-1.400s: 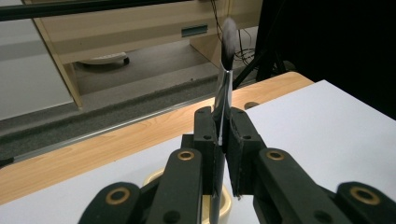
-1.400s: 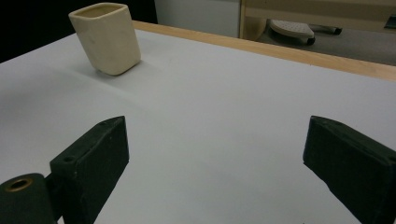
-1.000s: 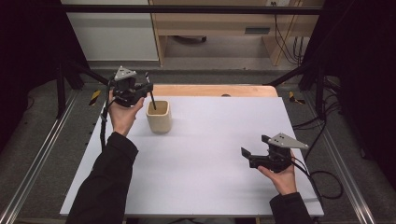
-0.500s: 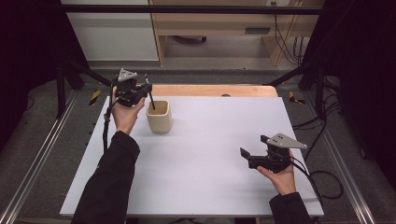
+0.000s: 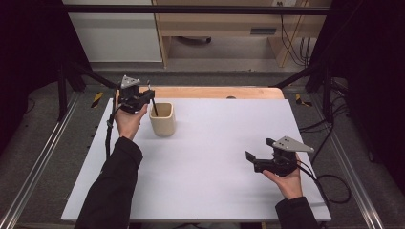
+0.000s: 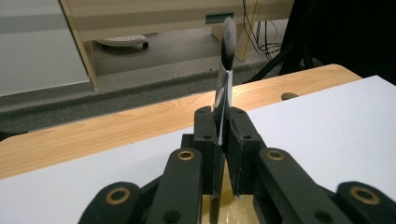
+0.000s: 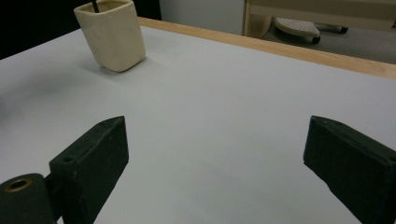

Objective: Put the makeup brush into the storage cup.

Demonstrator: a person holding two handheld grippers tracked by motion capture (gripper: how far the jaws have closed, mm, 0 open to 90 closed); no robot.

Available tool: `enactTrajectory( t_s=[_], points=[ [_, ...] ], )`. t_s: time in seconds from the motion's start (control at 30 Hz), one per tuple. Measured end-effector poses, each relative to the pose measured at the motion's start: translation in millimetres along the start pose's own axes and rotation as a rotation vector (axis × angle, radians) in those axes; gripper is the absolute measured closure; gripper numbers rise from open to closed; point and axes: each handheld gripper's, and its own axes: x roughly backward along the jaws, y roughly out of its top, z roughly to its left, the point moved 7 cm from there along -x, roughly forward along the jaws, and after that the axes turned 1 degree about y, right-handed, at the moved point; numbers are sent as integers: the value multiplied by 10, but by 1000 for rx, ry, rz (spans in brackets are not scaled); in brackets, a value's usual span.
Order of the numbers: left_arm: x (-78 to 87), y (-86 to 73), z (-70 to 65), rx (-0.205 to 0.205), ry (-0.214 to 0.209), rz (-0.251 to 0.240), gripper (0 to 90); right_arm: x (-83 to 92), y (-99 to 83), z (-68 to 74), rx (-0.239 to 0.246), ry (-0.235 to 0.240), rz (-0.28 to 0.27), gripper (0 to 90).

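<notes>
the brush [image 6: 225, 79] is a thin makeup brush with a soft dark tuft at the top, a shiny metal neck under it and a thin black stick going down. it stands almost straight up, and its low end dips into the cream cup [image 5: 162, 119] at the far left of the white table [image 5: 215, 157]. in the right gripper view the black stick pokes up out of the cup's mouth [image 7: 95, 5].

the left gripper [image 6: 223, 140] is squeezed shut on the brush, with its two black jaws pressed on the shiny neck and the top of the stick. in the high view it sits just left of the cup, held in the person's left hand [image 5: 128, 121].

the brush looks very light and stiff in the stick, but the tuft is soft and would bend or get messy if pinched. the metal part looks smooth, so it could slip or tip sideways in the jaws. the best place to hold it is on the neck or stick, not the hairs.

the cup looks small and light, with smooth sides, so a bump from the brush could push it over.

the right gripper [image 5: 260, 162] is near the right side of the table, well apart from the cup. its jaws are wide open and hold nothing. it rests low over bare table in the person's right hand [image 5: 286, 181].
</notes>
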Motion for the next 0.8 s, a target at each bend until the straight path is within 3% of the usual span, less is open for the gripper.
enactTrajectory(
  t_s=[0.47, 0.8],
  points=[
    [-112, -214, -105, -8, -26, 21, 835, -4, -3, 6, -2, -1, 1, 70],
    [-189, -348, -130, -26, -19, 55, 835, -15, -10, 8, -1, -2, 5, 68]
  ],
)
